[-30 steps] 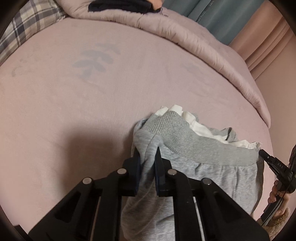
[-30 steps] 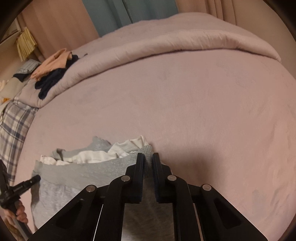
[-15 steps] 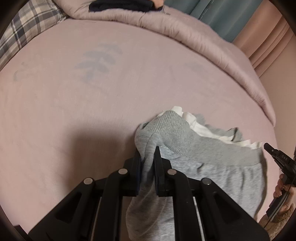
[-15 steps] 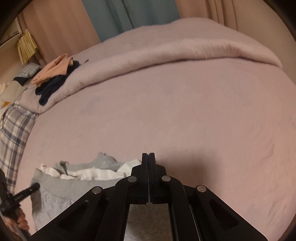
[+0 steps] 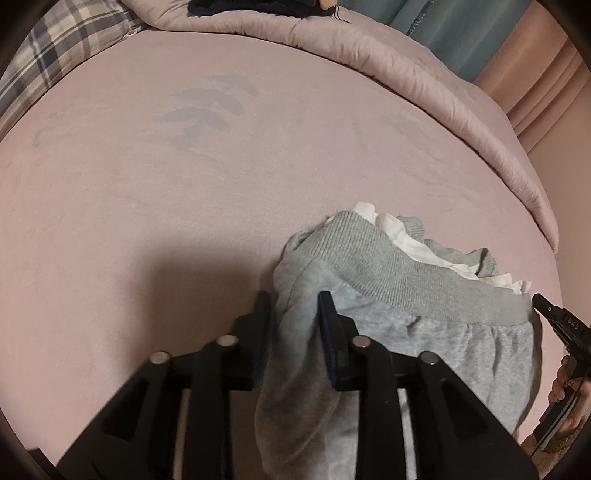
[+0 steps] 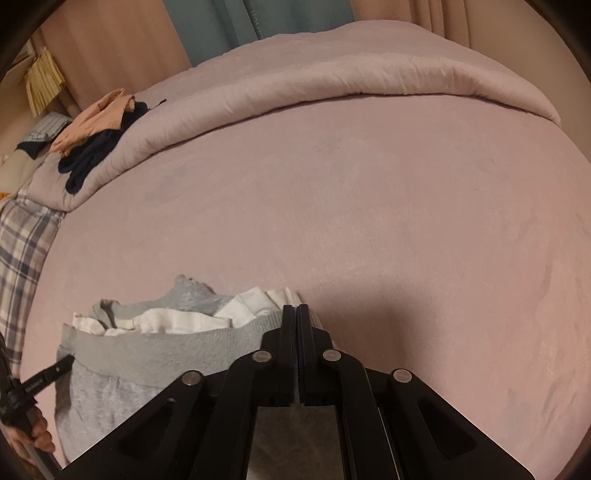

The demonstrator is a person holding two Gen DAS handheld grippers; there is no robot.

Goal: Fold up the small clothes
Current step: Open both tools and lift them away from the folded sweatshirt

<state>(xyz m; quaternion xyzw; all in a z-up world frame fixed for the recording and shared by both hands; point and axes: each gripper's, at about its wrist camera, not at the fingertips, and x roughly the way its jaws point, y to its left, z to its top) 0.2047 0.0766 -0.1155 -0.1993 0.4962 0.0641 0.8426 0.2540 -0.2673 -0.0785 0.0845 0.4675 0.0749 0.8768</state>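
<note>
Small grey sweatpants [image 5: 406, 295] with a ribbed waistband lie on the pink bed, white and grey clothes [image 5: 413, 243] bunched behind the band. My left gripper [image 5: 293, 306] has its jaws parted, with the left waist corner of the pants loose between them. My right gripper [image 6: 296, 314] is shut on the right end of the waistband [image 6: 177, 347], pressing it at the bed. The right gripper's tip also shows in the left wrist view [image 5: 554, 314]; the left one shows in the right wrist view [image 6: 48, 373].
A folded pink duvet [image 6: 332, 85] runs along the far side of the bed. Dark and peach clothes [image 6: 99, 144] lie on it at the left. A plaid pillow [image 5: 59, 55] sits at the bed's left end. Curtains [image 6: 258, 22] hang behind.
My left gripper has opened and loosened its hold on the pants' corner. My right gripper closed onto the waistband half a second ago and stays shut.
</note>
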